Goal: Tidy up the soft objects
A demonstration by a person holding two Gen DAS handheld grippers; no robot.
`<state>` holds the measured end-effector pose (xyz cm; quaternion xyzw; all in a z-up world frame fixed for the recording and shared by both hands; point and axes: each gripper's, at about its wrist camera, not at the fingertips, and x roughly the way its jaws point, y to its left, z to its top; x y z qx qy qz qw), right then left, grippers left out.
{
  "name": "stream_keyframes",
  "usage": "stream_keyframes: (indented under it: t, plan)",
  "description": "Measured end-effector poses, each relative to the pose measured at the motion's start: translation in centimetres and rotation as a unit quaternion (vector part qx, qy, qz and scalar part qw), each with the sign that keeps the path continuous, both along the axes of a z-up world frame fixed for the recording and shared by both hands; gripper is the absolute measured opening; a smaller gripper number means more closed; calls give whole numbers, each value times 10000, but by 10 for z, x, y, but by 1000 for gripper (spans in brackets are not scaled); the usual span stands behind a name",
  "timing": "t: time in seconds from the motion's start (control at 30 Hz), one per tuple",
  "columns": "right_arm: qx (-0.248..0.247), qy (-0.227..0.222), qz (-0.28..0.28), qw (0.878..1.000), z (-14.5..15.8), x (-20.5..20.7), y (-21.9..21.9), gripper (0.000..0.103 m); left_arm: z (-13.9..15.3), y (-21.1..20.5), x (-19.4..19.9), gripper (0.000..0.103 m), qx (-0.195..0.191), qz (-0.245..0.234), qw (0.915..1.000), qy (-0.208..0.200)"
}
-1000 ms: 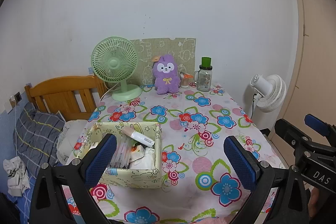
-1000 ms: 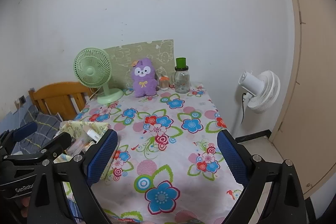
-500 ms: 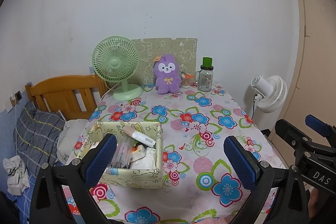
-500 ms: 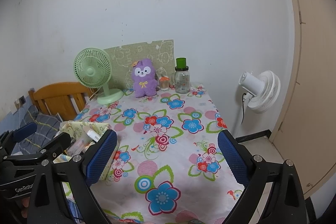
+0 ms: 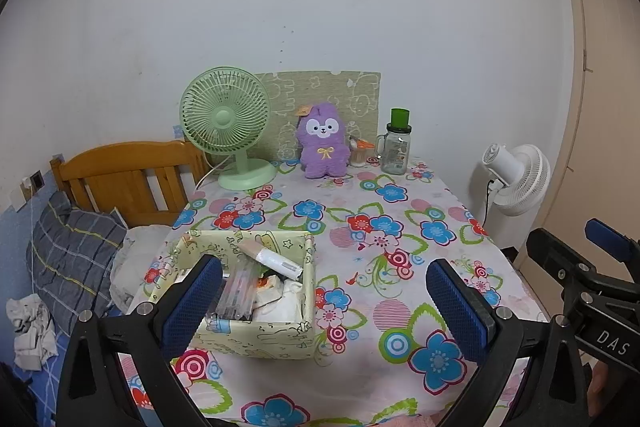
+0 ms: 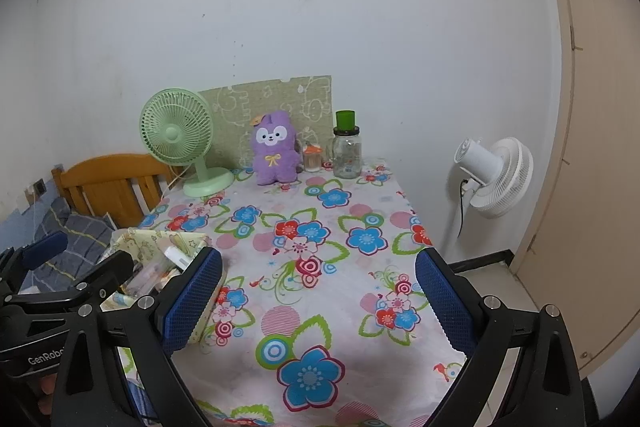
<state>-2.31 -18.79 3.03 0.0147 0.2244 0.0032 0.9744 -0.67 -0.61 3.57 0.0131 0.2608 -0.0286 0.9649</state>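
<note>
"DAS" is read on the right hand-held gripper [image 6: 316,295], "GenRobo" on the left hand-held gripper [image 5: 324,303]. Both are held wide open, empty, above the counter [image 5: 400,211]. A purple plush [image 5: 322,143] is flanked by a green fan [image 5: 226,119] and a jar [image 5: 396,147].

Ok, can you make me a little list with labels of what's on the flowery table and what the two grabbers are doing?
soft toy: fluffy purple plush bunny, upright at the table's far edge, nobody holding it
beside it: mint green desk fan and clear glass jar with green lid
box: pale yellow patterned cardboard box, near left, full of tubes and packets
left gripper: open, empty
right gripper: open, empty
table: flowered tablecloth
</note>
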Motion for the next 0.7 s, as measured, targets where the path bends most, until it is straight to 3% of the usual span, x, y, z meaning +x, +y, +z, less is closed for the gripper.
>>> stream_keyframes:
  t: [0.7]
  plan:
    - [-57, -165, -205, 9996, 4, -4, 0, 103, -2, 2, 1, 103, 19, 13, 10000, -7]
